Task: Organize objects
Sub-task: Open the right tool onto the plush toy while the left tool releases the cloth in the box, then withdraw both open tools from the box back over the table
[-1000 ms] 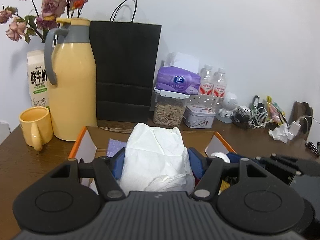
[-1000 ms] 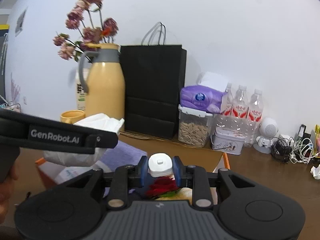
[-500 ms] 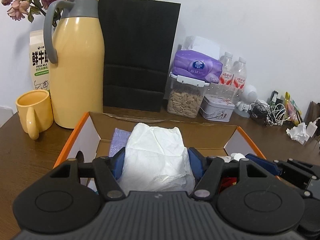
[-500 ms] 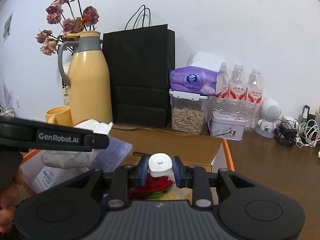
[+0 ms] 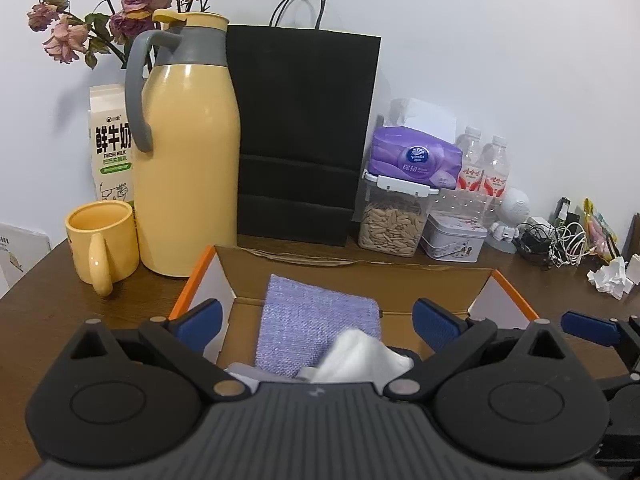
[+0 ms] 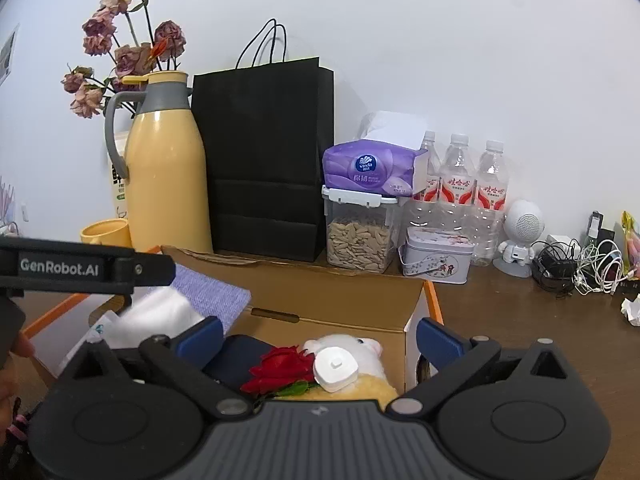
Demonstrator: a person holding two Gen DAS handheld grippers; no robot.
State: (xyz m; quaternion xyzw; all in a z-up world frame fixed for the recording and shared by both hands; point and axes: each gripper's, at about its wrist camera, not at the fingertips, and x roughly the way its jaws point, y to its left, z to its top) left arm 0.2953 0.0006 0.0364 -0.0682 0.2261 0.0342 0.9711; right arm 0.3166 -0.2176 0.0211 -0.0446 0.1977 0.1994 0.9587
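An open cardboard box [image 5: 356, 270] with orange edges sits on the brown table. My left gripper [image 5: 316, 320] is open above it. A white plastic packet [image 5: 360, 362] lies loose in the box below it, on a purple cloth [image 5: 316, 318]. My right gripper [image 6: 320, 334] is open over the box's right part [image 6: 332, 292]. A small white bottle [image 6: 335, 367] lies there free on a plush toy [image 6: 360, 384], beside a red fabric rose [image 6: 280, 370]. The packet [image 6: 152, 316] and the left gripper's body [image 6: 80, 266] show at the left of the right wrist view.
Behind the box stand a yellow thermos jug [image 5: 184, 148], a yellow mug [image 5: 102, 244], a milk carton [image 5: 112, 144], a black paper bag [image 5: 304, 136], a seed jar [image 5: 392, 216] under a tissue pack, a tin [image 5: 454, 236], water bottles [image 6: 460, 196], cables [image 5: 560, 240] and crumpled paper [image 5: 610, 278].
Both grippers have opened. The left one let go of the white packet, which dropped into the box. The right one let go of the white bottle, which now lies on the plush toy.
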